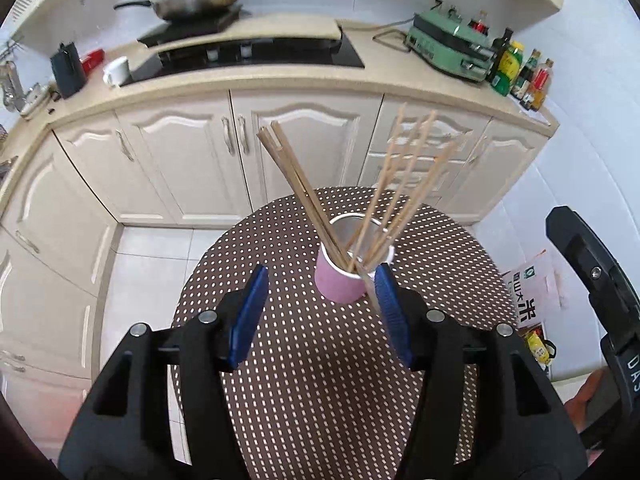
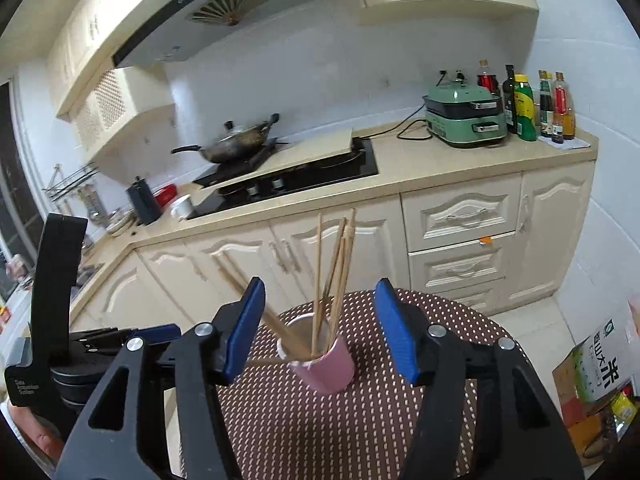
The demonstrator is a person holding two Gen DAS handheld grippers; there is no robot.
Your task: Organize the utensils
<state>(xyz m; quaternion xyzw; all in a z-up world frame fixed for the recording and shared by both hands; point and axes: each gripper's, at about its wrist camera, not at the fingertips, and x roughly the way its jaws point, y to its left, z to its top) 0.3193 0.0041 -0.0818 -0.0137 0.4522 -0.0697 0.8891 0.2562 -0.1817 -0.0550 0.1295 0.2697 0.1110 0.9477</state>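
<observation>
Kitchen w/ round brown dotted tabletop [image 1: 320, 360]: pink paper cup [image 1: 338, 284] stands there, wooden chopsticks [image 1: 304, 196] leaning inside so they stay together. We see left gripper [image 1: 320, 312] & right gripper [image 2: 320, 332] half open, empty.

Readable print in our kitchen

We read "山大米" on the rice bag [image 2: 608, 364] and "Data Acquisition System" on the left gripper's body [image 2: 28, 387].

A: Which items occupy the counter [image 2: 420, 160]?
B: A wok [image 2: 236, 144] on the hob [image 2: 304, 176], a green cooker [image 2: 464, 120], bottles [image 2: 528, 108], a white mug [image 2: 182, 206].
A: And beside the floor tiles?
B: A printed bag [image 2: 608, 368].
</observation>
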